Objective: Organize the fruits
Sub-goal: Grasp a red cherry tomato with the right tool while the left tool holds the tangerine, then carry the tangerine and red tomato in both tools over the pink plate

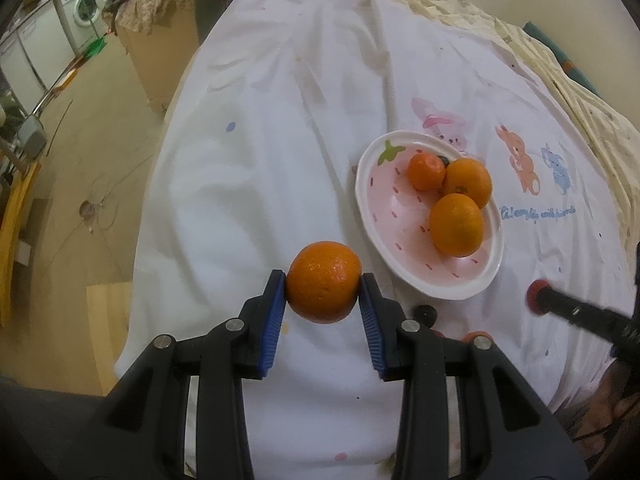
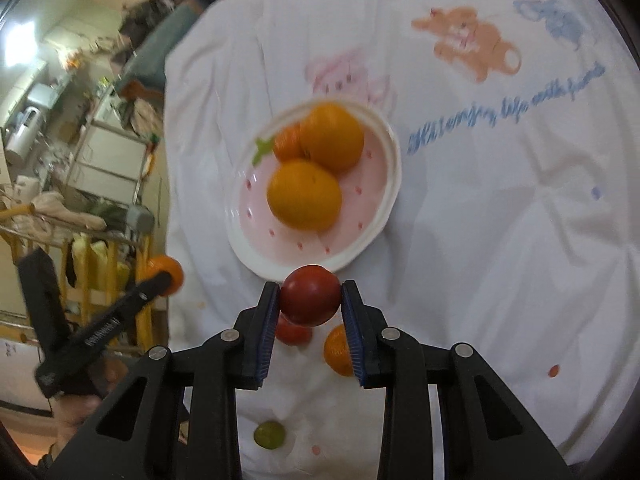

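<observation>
Carrying two round fruits at once: left gripper (image 1: 323, 292) pinching an orange (image 1: 323, 282) between its blue pads, lifted above the white cloth (image 1: 248, 184) just short of the near-left rim of the strawberry plate (image 1: 370, 160); right gripper (image 2: 309, 300) clamped on a red tomato (image 2: 309, 295), poised over the near rim of the same plate (image 2: 394, 160)

Likely trouble: smooth round skins held only by narrow pad contact, so liable to roll out if either grip eases or tilts. Risk too of both grippers meeting over one small plate, since they approach from opposite sides. Three oranges (image 1: 456, 224) already crowding the far and right part of the dish, so a dropped fruit may knock them or bounce off the shallow rim onto the cloth. Wrinkled, soft-looking cloth, probably letting strays roll

Free space: bare pink floor on the plate's near-left half, best landing spot. Loose fruit lying under the right gripper: another tomato (image 2: 294, 332), an orange (image 2: 338, 350), a green grape (image 2: 270, 434). Cloth edge dropping to the floor on the left, worth avoiding
</observation>
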The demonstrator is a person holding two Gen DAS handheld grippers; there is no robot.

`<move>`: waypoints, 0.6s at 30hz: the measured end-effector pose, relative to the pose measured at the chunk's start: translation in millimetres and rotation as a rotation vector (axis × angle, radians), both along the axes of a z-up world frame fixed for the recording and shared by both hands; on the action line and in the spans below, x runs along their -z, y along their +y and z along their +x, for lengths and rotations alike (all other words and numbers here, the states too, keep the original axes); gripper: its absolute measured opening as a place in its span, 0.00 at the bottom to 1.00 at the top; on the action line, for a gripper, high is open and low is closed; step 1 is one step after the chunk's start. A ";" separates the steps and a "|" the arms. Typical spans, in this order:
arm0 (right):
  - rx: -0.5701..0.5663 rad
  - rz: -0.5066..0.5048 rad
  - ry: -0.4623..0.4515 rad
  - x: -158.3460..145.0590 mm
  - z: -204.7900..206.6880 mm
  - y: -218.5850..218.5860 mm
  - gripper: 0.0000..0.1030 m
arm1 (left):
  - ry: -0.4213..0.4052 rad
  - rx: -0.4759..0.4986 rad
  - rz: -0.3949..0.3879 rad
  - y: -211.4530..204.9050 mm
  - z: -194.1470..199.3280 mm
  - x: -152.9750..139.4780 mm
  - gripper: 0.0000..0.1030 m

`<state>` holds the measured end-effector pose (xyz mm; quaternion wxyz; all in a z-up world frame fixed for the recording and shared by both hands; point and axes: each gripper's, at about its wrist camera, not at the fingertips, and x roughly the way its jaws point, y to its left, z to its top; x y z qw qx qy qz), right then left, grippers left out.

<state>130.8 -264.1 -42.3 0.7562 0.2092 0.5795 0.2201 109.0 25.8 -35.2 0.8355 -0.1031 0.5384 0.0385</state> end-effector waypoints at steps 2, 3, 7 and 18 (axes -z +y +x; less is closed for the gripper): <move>0.014 0.008 -0.027 -7.4 1.4 -3.8 0.32 | -0.015 0.016 0.007 -4.5 0.6 -4.4 0.32; 0.021 0.014 -0.039 -12.2 5.9 -5.9 0.32 | -0.018 0.024 0.008 -6.2 1.8 -7.2 0.32; 0.038 0.007 -0.073 -20.2 18.9 -15.0 0.32 | -0.020 0.079 0.011 -14.4 14.9 -21.9 0.32; 0.015 -0.041 -0.083 -7.5 72.4 -7.4 0.32 | 0.023 0.137 0.008 -30.0 73.1 -11.0 0.32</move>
